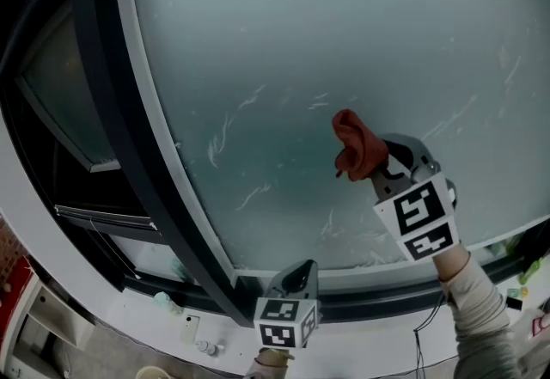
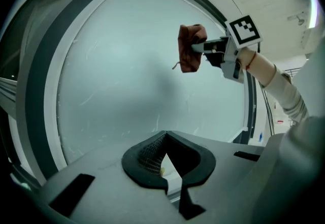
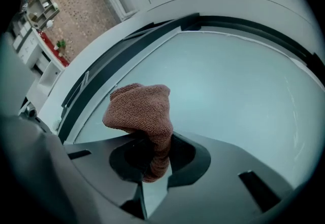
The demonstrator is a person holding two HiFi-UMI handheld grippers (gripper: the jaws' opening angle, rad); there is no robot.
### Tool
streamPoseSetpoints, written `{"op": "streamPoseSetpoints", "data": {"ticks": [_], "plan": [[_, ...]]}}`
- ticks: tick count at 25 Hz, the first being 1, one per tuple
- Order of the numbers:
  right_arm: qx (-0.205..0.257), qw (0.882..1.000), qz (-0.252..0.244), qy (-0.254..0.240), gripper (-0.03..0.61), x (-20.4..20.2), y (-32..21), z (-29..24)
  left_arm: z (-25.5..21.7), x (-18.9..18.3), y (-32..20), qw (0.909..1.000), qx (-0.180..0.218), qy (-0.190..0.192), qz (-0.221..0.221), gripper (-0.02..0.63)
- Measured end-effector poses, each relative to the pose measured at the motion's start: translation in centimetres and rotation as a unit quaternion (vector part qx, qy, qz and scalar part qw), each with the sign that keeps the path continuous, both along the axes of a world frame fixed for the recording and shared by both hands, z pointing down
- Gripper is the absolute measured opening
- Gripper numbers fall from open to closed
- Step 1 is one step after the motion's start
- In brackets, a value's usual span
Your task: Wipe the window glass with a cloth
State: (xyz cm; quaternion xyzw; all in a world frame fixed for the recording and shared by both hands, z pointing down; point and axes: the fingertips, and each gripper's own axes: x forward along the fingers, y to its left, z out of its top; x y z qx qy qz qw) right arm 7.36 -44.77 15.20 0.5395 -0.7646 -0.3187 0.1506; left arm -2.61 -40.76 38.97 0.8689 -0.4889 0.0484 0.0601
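Right gripper [image 3: 155, 156] is clamped tight on the reddish cloth [image 3: 139, 110], bunched end poking forward to rub the window glass [image 1: 344, 42] — can't tell if it's actually touching. Left gripper [image 1: 296, 272] hangs low, jaws together on nothing — probably just keeping clear.

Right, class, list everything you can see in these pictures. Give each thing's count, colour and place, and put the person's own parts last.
window glass: one, pale grey-blue, streaked, fills most of each view
window frame: one, dark, along the glass's left and lower edges
sill: one, white, below the frame
small items: a few, pale, on the sill at lower left; too small to identify
cloth: one, reddish-brown, bunched, in front of the glass
right gripper: one, grey, shut on the cloth
left gripper: one, grey, shut and empty, low near the sill
sleeve: one, beige, behind the right gripper
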Motion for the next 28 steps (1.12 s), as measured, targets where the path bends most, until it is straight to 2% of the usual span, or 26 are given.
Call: {"op": "streamPoseSetpoints", "data": {"ticks": [6,15,22,28], "plan": [[-0.046,0.997,0.019,-0.065,0.048,2.5,1.9,8.9,0.4,1.8,0.9,0.9999,-0.003,0.005,0.012,0.005],[-0.123,0.981,0.013,-0.153,0.048,4.5,5.8,19.5,1.6,3.4,2.1,0.9999,-0.001,0.009,0.012,0.005],[-0.163,0.963,0.01,-0.213,0.048,4.9,8.3,23.3,2.5,3.9,3.4,0.9998,-0.003,0.003,0.022,0.005],[-0.2,0.953,0.005,-0.228,0.048,4.3,8.8,25.1,2.7,3.8,3.7,0.9997,-0.001,0.002,0.026,0.005]]}}
